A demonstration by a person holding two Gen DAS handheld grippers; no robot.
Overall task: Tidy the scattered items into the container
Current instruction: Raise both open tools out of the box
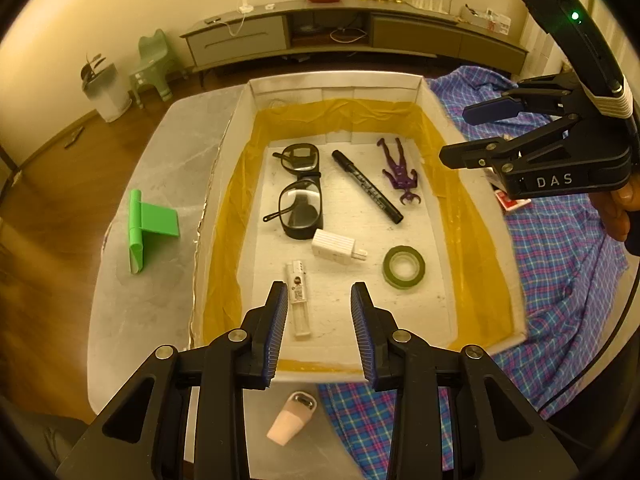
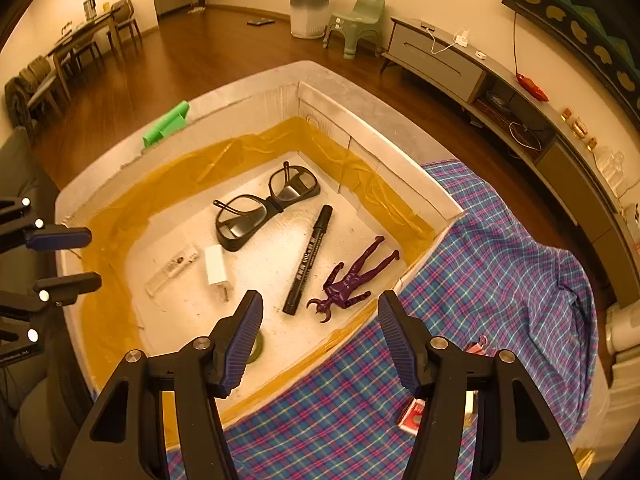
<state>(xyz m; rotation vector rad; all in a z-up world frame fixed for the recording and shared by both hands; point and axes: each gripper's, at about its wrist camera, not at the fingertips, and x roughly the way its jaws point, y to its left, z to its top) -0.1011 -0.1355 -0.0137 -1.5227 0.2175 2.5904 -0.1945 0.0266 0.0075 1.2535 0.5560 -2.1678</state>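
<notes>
The white box (image 1: 336, 80) (image 2: 384, 140) lined with yellow film holds black glasses (image 1: 300, 190) (image 2: 264, 208), a black marker (image 1: 366, 186) (image 2: 308, 260), a purple figure (image 1: 400, 170) (image 2: 352, 278), a white charger (image 1: 336, 246) (image 2: 217, 268), a green tape roll (image 1: 403, 267) and a clear white tube (image 1: 299, 300) (image 2: 172, 268). My left gripper (image 1: 319, 328) is open and empty above the box's near edge. My right gripper (image 2: 320, 340) (image 1: 476, 134) is open and empty over the box's right edge.
Outside the box lie a green plastic piece (image 1: 150, 230) (image 2: 168, 122) on the white table, a pink capped item (image 1: 292, 418) near the front, and a red card box (image 2: 412, 416) (image 1: 514, 202) with a pink clip (image 2: 476, 346) on the plaid cloth (image 2: 500, 280).
</notes>
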